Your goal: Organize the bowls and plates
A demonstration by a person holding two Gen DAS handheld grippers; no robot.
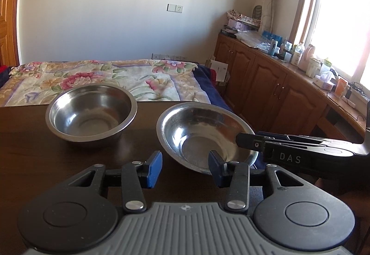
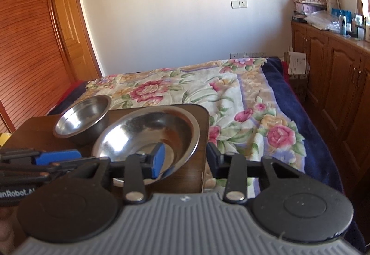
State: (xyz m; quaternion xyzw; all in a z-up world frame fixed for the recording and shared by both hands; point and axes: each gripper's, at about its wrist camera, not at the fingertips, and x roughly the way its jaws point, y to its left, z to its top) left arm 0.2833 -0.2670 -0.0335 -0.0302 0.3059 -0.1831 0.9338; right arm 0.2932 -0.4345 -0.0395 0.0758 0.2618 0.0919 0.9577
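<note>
Steel gleams just ahead: a wide shallow steel bowl [image 1: 205, 137] sits on the dark tabletop [image 1: 30, 153], its near rim between the blue pads of the left claw [image 1: 185, 170], whose jaws stand apart, not yet pressing. The right claw [image 2: 186, 159], also apart, straddles the same bowl's right-hand rim, one pad inside. Beyond and to the left of both claws rests a deeper steel bowl [image 1: 91, 111]. Farther off lies a floral bed [image 2: 231, 97]. A sound grip likely needs pads squarely over the rim before lifting.
</note>
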